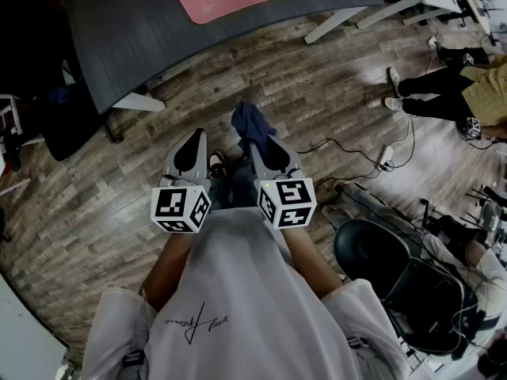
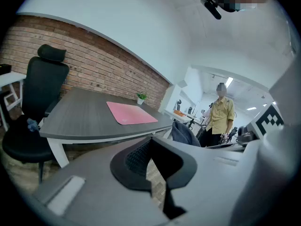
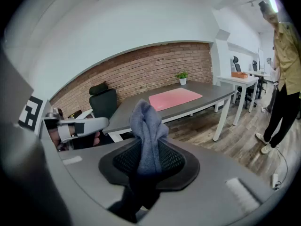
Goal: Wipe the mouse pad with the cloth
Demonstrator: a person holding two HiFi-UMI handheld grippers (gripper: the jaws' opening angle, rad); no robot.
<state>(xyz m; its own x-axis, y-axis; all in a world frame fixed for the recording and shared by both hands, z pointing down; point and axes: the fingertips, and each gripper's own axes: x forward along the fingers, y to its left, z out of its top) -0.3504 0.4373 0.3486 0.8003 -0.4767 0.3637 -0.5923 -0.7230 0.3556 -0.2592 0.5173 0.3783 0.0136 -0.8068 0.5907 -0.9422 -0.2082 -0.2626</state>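
Right gripper view: pinches the blue cloth [image 3: 146, 126] in the right gripper [image 3: 148, 147]. Holds the left gripper [image 2: 151, 144] pressed together, empty. Sees the pink mouse pad [image 3: 175, 98] on the gray desk [image 3: 212, 92].

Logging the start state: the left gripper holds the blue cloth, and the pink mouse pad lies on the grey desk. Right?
Wrong gripper. The blue cloth is clamped in the right gripper, as the right gripper view shows; the left gripper holds nothing. The pink mouse pad does lie on the grey desk.
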